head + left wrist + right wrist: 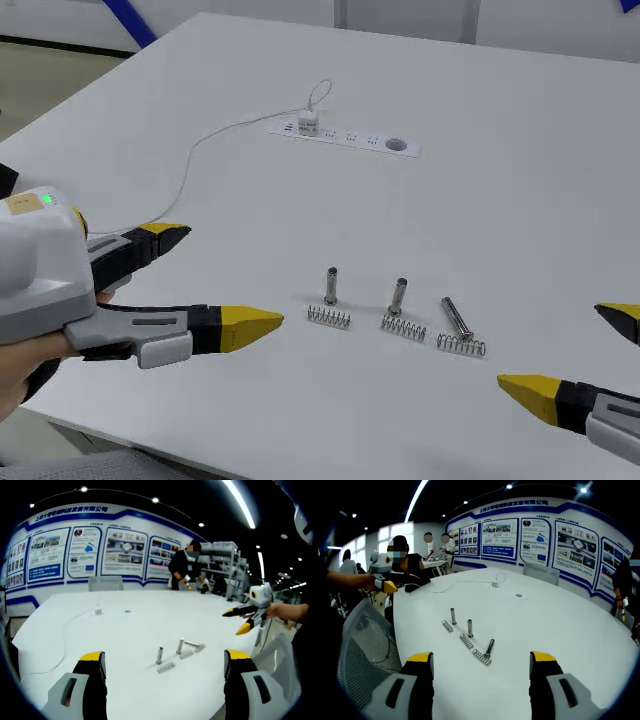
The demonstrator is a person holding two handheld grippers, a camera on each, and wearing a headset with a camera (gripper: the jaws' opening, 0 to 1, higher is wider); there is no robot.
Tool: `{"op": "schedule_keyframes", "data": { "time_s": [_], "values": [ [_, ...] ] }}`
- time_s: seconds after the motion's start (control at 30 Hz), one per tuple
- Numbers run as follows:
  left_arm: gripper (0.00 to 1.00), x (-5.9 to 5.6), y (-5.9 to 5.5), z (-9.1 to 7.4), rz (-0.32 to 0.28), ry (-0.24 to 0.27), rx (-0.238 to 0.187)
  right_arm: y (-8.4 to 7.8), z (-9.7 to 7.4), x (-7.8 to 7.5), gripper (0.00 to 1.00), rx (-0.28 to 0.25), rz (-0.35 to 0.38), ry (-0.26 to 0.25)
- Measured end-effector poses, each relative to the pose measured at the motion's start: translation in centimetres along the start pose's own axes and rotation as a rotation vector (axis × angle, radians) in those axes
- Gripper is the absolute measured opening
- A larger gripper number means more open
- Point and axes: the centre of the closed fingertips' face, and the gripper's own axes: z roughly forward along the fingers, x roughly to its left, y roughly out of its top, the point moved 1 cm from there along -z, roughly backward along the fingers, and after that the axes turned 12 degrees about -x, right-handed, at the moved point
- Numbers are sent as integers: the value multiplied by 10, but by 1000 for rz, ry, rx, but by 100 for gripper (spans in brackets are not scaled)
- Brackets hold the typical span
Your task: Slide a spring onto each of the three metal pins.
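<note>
The white table (480, 200) spreads wide. The left gripper (232, 276) and right gripper (549, 346) hover over it, jaws apart, empty. Between them stand the metal pins (398, 296), one tilted. The springs (403, 328) lie on the side nearer the tongs.

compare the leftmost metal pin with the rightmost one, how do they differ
Pose: the leftmost pin stands upright, while the rightmost pin lies on its side at an angle.
Spring: the leftmost pin's spring lies a little clear of its base, while the rightmost pin's spring sits right at its near end.
Shared: both are plain metal pins, and neither has a spring on it yet.
</note>
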Motion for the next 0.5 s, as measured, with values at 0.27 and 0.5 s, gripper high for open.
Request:
{"op": "schedule_keyframes", "data": {
  "time_s": [0.27, 0.5],
  "values": [
    [100, -1, -1, 3, 3, -4, 7, -4, -1, 1, 80, -1, 18, -3],
    [100, -3, -4, 4, -2, -7, 12, -6, 0, 0, 80, -1, 26, -5]
  ]
}}
